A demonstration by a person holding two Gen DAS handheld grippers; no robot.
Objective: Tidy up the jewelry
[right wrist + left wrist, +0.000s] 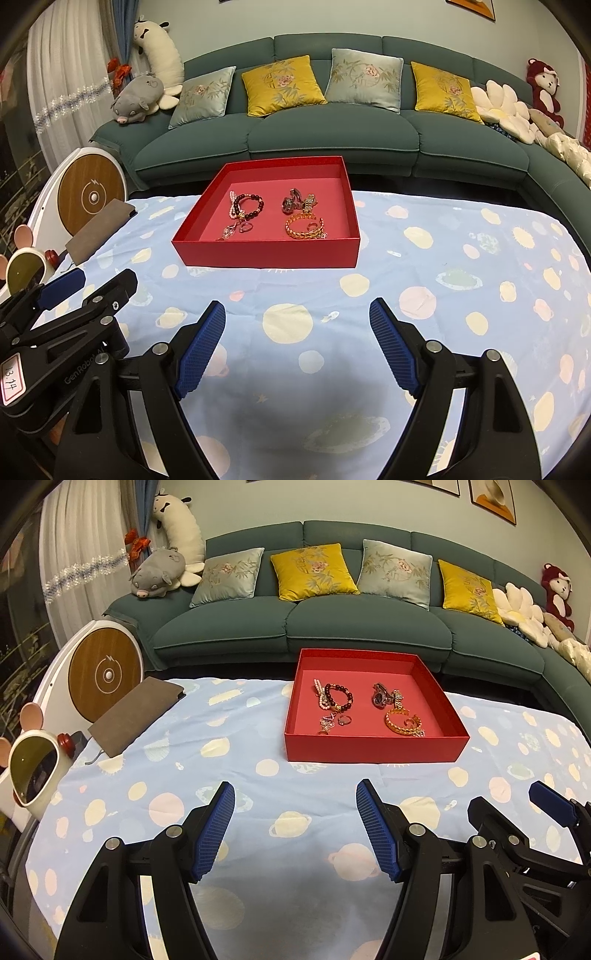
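A shallow red box sits on the table ahead of both grippers. It holds a dark bead bracelet, a pearl strand, a small ring, a watch and a gold bangle. My left gripper is open and empty, well short of the box. My right gripper is open and empty, beside the left one, which shows in the right wrist view.
The table has a light blue cloth with planet prints. A brown notebook, a round wooden-faced device and a small mouse-eared clock stand at the left edge. A green sofa with cushions lies behind.
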